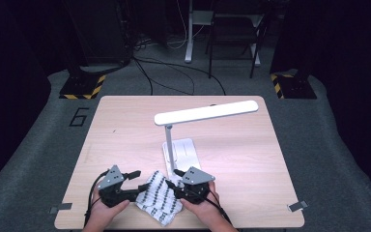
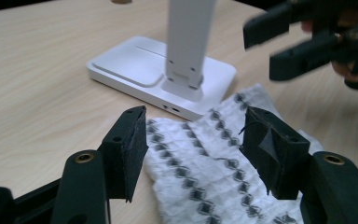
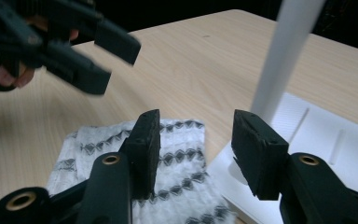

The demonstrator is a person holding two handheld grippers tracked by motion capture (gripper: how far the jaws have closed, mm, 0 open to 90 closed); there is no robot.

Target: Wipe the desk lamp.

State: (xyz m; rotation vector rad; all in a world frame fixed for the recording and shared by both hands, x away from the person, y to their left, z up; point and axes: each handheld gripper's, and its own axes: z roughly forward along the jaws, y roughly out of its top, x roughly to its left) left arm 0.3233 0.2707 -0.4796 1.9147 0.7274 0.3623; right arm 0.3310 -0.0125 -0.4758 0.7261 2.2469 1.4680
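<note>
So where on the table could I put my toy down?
The table is bare left of the lamp and right of it, out to both edges. It's crowded at the near edge, where the patterned cloth lies between both grippers against the lamp's base.

One mark can be read — a large dark digit "6" (image 1: 79, 117) on the grey floor (image 1: 38, 140), just beyond the far left corner of the desk (image 1: 125, 125). Nothing else carries legible writing — neither the lamp nor the patterned cloth shows any label or brand.
</note>
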